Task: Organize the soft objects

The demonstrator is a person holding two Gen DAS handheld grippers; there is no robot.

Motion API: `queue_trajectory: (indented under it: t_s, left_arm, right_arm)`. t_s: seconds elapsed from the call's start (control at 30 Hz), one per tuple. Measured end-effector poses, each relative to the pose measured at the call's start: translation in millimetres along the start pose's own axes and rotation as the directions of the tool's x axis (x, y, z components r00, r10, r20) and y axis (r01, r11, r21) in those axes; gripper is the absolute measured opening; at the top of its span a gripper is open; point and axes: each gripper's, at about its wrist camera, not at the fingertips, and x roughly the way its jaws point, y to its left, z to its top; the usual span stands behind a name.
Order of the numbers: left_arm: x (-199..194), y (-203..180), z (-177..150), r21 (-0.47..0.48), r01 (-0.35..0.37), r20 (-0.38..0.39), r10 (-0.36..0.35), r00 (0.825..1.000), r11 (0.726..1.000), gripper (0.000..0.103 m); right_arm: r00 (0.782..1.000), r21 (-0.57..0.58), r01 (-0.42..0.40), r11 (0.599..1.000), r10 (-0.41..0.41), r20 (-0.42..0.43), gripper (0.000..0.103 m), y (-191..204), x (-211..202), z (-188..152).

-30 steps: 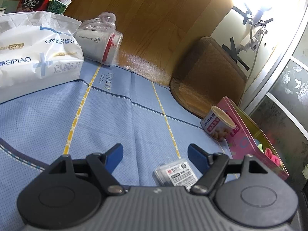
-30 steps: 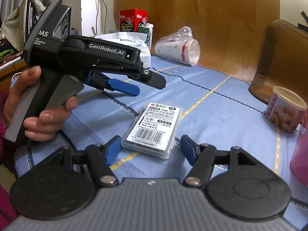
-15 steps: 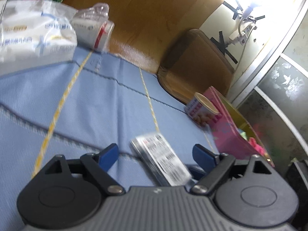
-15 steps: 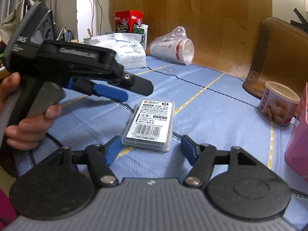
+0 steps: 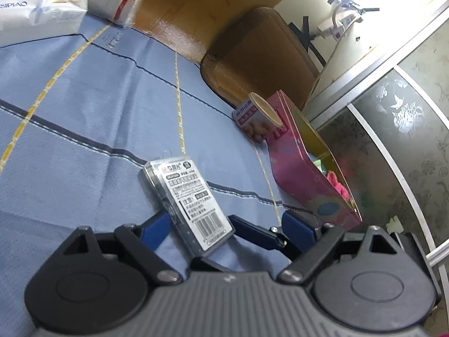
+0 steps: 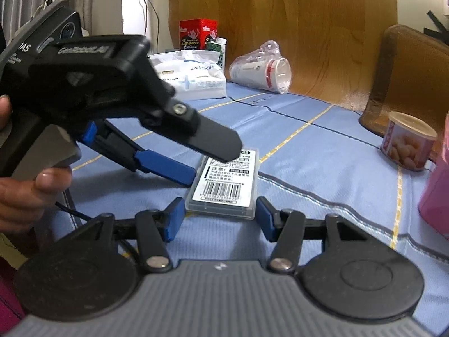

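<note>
Both my grippers, left (image 5: 226, 226) and right (image 6: 220, 219), are spread open around the plastic case (image 6: 227, 179), lined up so either can pinch it

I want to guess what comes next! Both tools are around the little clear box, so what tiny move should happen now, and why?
Probably shut the right tool gently on the clear box. Its fingers are open on either side of the box's near end, which lies flat on the blue cloth. The left tool is open too.

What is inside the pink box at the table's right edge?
The pink box is open; a bright pink soft item and something green show. Its near wall covers the rest.
</note>
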Motion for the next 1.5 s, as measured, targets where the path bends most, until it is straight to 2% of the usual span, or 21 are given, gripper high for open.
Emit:
queue_trajectory:
  t_s: [0.07,0.17,0.33,0.43,0.5,0.6,0.73,0.9,1.1,1.27,1.5]
  left_arm:
    - [2.0,-1.4,-0.1,-0.005,0.016,-0.014,-0.016,1.0,1.0,0.087]
    - [3.8,-3.6,-0.4,0.008,0.0,-0.011,0.0,1.0,1.0,0.089]
    - [8.6,-12.6,-0.5,0.04,-0.015,-0.021,0.016,1.0,0.999,0.096]
    - [13.1,-22.3,-1.7,0.081,-0.043,-0.027,0.046,0.999,0.996,0.085]
    - [18.8,-25.1,-0.1,0.071,-0.007,-0.066,0.012,0.998,0.997,0.071]
    - [26.6,-35.8,2.5,0.086,0.006,-0.092,0.002,0.996,0.996,0.07]
    - [36.6,-61.4,14.6,0.155,0.016,-0.094,-0.002,0.996,0.988,0.07]
    - [50.8,-101.1,34.5,0.249,0.048,-0.097,-0.024,0.995,0.967,0.07]
    - [85.2,-153.4,51.7,0.361,0.086,-0.108,-0.05,0.993,0.928,0.07]
    - [126.3,-187.4,56.2,0.418,0.125,-0.148,-0.069,0.987,0.9,0.07]
    - [181.5,-212.5,58.3,0.446,0.176,-0.211,-0.088,0.974,0.877,0.07]
  right_arm:
    - [1.0,0.011,0.012,1.0,-0.012,0.009,0.058,-1.9,-3.3,-1.3]
    - [0.999,0.03,0.012,0.999,-0.013,0.031,0.058,-4.9,-9.5,-1.8]
    - [0.999,0.039,-0.003,0.999,0.001,0.045,0.058,-3.6,-17.2,-3.8]
    - [0.998,0.036,0.01,0.999,-0.012,0.067,0.058,-4.3,-22.3,-2.4]
    - [0.996,0.042,0.026,0.999,-0.029,0.084,0.058,-7.5,-27.0,-2.3]
    - [0.993,0.061,0.026,0.998,-0.033,0.111,0.058,-13.7,-33.7,-1.1]
    - [0.984,0.041,0.084,0.996,-0.09,0.155,0.058,-17.8,-45.0,-1.4]
    - [0.961,0.073,0.148,0.986,-0.16,0.226,0.058,-39.3,-64.2,5.8]
    - [0.911,0.105,0.261,0.96,-0.281,0.302,0.058,-68.8,-88.9,13.5]
    - [0.871,0.162,0.341,0.926,-0.376,0.315,0.058,-98.4,-100.3,13.6]
    - [0.829,0.253,0.412,0.875,-0.475,0.296,0.058,-140.9,-112.1,2.7]
